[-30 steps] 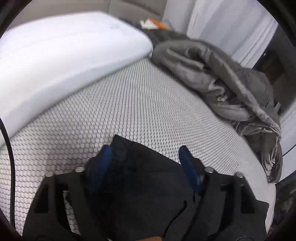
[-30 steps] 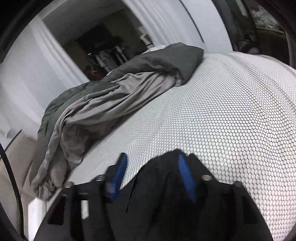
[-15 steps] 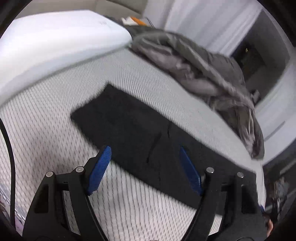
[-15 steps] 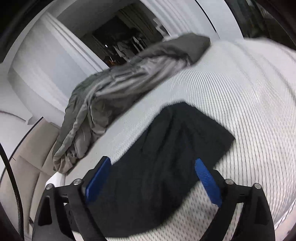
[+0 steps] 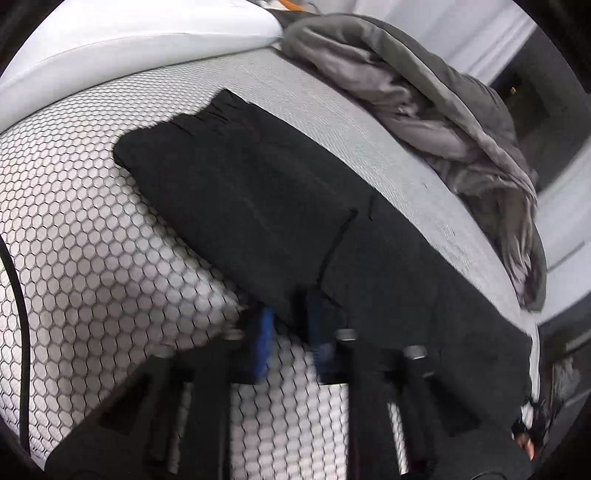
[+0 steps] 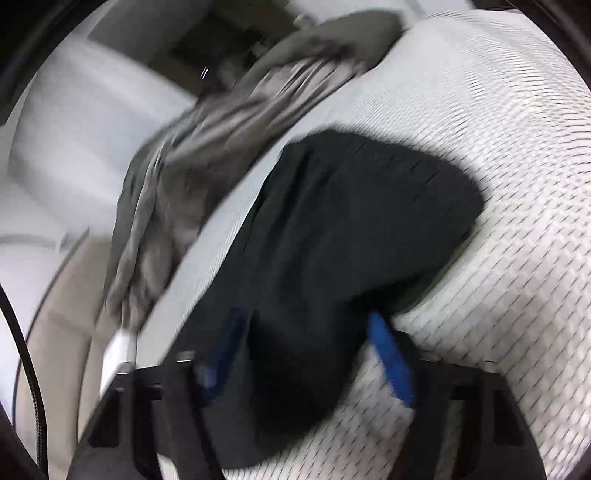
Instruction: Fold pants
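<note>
The left gripper (image 5: 286, 325) has just closed its jaws, and the blue pads now stand nearly together at the near edge of the black pants (image 5: 266, 199); whether cloth is pinched between them cannot be told. The right gripper (image 6: 306, 354) has just been closing and sits half open, with the pants' near end lying between its pads (image 6: 391, 362). The pants lie folded in a long band across the bed (image 5: 85, 236), whose honeycomb-patterned cover is bare on the near side and to the left. Beyond the far edge, a crumpled grey blanket (image 5: 424, 85) lies heaped. A white pillow (image 5: 122, 33) lies at the bed's head.
</note>
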`<state>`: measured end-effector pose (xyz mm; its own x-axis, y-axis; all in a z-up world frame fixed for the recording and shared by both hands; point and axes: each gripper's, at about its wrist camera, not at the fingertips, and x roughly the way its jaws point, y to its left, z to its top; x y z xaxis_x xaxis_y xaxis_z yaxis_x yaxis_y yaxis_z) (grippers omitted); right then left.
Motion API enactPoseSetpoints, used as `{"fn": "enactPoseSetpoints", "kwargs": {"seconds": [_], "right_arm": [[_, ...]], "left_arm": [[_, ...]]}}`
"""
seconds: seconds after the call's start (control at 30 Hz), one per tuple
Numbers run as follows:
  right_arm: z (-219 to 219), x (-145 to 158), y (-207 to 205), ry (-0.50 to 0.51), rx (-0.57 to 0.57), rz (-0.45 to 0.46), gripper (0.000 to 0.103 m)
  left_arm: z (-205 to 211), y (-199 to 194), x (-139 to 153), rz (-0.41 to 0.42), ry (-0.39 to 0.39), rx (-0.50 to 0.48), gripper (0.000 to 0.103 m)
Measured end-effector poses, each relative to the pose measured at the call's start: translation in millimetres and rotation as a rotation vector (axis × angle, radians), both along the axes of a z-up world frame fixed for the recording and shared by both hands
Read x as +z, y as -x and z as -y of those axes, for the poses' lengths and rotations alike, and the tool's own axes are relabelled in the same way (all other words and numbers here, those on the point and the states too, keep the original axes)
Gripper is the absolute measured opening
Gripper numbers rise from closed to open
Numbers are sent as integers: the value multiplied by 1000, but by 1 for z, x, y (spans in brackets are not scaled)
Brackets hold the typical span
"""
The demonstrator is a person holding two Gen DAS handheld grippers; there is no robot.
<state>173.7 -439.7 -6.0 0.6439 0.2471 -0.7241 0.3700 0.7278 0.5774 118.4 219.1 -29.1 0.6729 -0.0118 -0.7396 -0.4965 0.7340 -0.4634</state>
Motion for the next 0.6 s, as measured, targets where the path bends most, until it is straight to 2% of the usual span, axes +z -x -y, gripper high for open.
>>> {"fn": "enactPoseSetpoints", "kwargs": {"seconds": [0.03,0.07,0.13,0.23,0.3,0.37,0.43,0.53,0.6], "right_arm": [[9,-3,1,20,-48,1,22],[18,-6,3,32,-85,-6,9],[34,-13,7,-37,-120,7,8],[32,2,12,28,-111,61,8],[31,4,9,36,-83,22,16],[33,-2,8,-2,-83,-1,33],[35,-8,9,-51,-85,-19,36],[38,-10,9,-58,-77,-24,40],[43,-14,8,-99,-133,2,40]], "left_arm": [[-1,2,2,15,-1,16,4],[-2,6,8,42,-12,36,3],[0,13,20,76,-62,53,3],[-1,8,26,42,-94,47,3],[-3,4,19,10,-75,61,3],[-4,5,14,-5,-59,65,3],[-5,0,10,-9,-42,67,3],[-10,1,12,12,-37,80,3],[-13,-2,13,8,-59,98,3]]}}
